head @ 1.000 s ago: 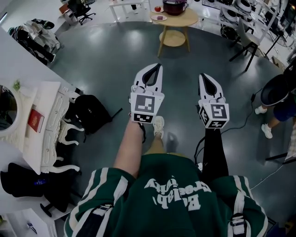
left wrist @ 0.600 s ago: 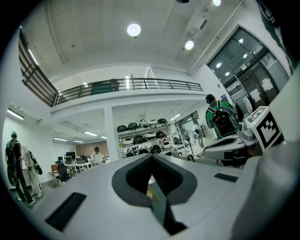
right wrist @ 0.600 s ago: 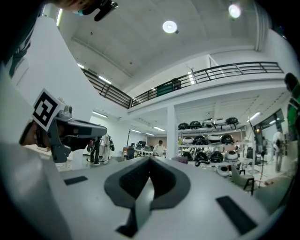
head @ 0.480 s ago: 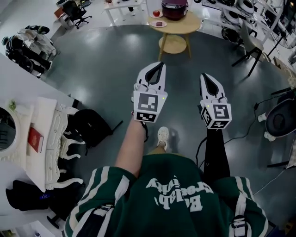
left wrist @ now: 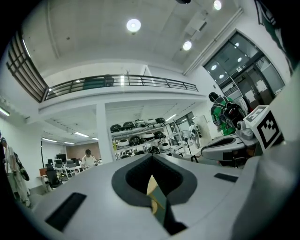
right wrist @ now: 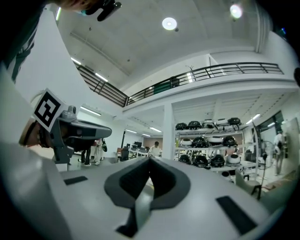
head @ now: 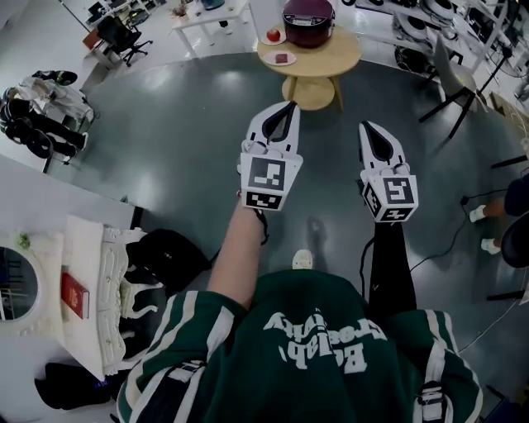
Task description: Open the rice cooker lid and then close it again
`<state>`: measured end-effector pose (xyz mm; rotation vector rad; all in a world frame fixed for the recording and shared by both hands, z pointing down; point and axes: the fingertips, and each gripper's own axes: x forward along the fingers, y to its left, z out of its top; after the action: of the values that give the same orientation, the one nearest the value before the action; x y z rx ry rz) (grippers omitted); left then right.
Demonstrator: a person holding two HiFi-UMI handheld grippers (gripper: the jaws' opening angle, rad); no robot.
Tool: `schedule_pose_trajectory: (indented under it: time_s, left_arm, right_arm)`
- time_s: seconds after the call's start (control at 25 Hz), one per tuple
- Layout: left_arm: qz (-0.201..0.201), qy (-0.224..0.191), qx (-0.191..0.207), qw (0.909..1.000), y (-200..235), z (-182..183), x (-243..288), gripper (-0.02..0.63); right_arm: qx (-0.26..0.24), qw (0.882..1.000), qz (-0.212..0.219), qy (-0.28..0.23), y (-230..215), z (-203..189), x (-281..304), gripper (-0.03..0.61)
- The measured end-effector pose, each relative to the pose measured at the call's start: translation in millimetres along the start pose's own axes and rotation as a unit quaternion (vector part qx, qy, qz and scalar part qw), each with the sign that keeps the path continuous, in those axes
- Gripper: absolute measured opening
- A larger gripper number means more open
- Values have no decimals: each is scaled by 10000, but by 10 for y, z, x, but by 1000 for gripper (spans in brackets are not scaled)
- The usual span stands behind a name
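A dark maroon rice cooker [head: 308, 18] stands with its lid down on a round wooden table [head: 331, 51] at the far top of the head view. Both grippers are held out over the grey floor, well short of that table. My left gripper [head: 288, 106] has its jaws together with nothing in them, and in its own view the tips [left wrist: 151, 156] meet against a backdrop of ceiling and shelves. The right gripper [head: 364, 125] is also shut and empty, its tips [right wrist: 150, 159] touching. Neither gripper view shows the cooker.
A plate with a red apple [head: 273, 35] and a small dish [head: 282, 59] share the table. A black backpack [head: 165, 258] and white ornate furniture [head: 103, 289] sit to the left. Chairs [head: 446, 62] and another person's shoes [head: 483, 227] are to the right.
The table and rice cooker have come closer and lower in the head view as the person walks forward. Both grippers stay shut and held out in front.
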<state>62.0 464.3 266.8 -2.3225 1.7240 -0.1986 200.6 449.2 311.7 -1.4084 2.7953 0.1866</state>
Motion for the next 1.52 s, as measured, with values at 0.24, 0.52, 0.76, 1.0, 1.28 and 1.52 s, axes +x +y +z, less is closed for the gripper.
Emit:
schedule_pose_trajectory:
  time_s: [0.24,0.52,0.76,1.0,1.28,1.52]
  left_arm:
    - [0,-77,-252,9997,382,-153,528,-5]
    - [40,-51,-431,9990,731,-350,910,-5]
    - [48,-80,-459,9989,927,-512,1453,-5]
    - [112,-269,-444,9986,1273,-627,2377,-5]
    - [97,-334,-474,9983,1679,-629,3679,-5]
    - [77,-197,-437,9988,1962,-736,4685,-5]
  right_arm:
    - [-83,10000,-19,47,-186,-47,608,5]
    - [-198,9997,53,123,-321,-116,1069,3]
    - [-313,9993,110,168,-624,-313,1615,4]
    - [-300,9989,366,-2,-1083,-419,2659,5]
    - [-379,9973,633,-65,-1833,-372,3948,3]
    - [-268,9966,766,-105,-2380,-383,4885,5]
